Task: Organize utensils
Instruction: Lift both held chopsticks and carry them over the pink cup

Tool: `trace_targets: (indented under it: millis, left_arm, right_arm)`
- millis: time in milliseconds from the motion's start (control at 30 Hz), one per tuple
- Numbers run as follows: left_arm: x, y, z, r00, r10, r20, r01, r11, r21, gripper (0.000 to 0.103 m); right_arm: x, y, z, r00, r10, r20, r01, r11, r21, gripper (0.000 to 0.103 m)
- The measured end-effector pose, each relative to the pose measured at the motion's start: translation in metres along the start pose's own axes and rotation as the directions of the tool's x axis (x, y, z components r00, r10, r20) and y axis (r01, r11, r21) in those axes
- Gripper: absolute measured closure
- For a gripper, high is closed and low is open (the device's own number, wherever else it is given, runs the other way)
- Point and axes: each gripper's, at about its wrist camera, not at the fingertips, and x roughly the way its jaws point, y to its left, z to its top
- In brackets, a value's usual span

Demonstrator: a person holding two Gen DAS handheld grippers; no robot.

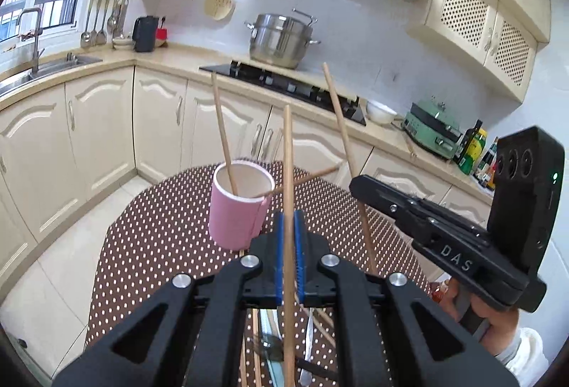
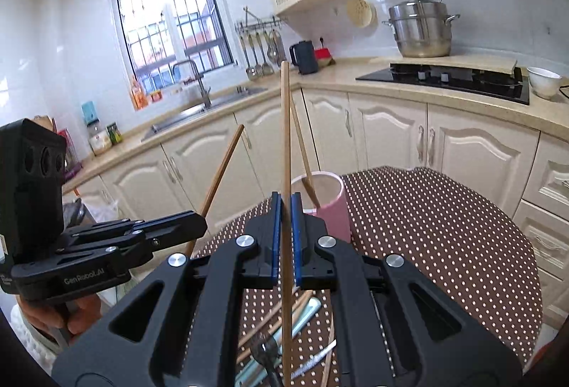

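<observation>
My left gripper [image 1: 290, 220] is shut on a wooden chopstick [image 1: 288, 156] that stands upright between its blue pads. The pink cup [image 1: 233, 214] stands just ahead and to the left, with one chopstick [image 1: 223, 127] upright in it and another [image 1: 302, 179] leaning out to the right. My right gripper [image 2: 285, 200] is shut on a second upright chopstick [image 2: 285, 124], with the cup [image 2: 332, 209] close behind it on the right. Each view shows the other gripper from the side: the right gripper [image 1: 357, 188] and the left gripper [image 2: 202, 225], both holding a slanted stick.
Loose chopsticks, a fork and a pale green handle [image 2: 302, 316] lie in a pile on the brown dotted tablecloth [image 2: 444, 245] below my grippers. Cream cabinets [image 1: 99, 124] ring the table. A steel pot [image 1: 279, 38] sits by the stove and a sink [image 2: 199, 113] is under the window.
</observation>
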Motion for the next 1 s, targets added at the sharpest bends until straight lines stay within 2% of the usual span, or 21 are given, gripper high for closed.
trace_targets:
  millis: [533,1000]
  left_arm:
    - [0.017,0.010,0.042,0.995,0.008,0.095,-0.008,1.000,0.000,0.098]
    - [0.046,0.026,0.068,0.984,0.005,0.177,-0.001,1.000,-0.018,0.098]
  right_arm:
    - [0.016,-0.024,0.024,0.991,0.016,0.135,-0.024,0.998,0.054,0.097]
    - [0.035,-0.044,0.044,0.964,-0.005,0.265,-0.020,0.995,0.093,0.097]
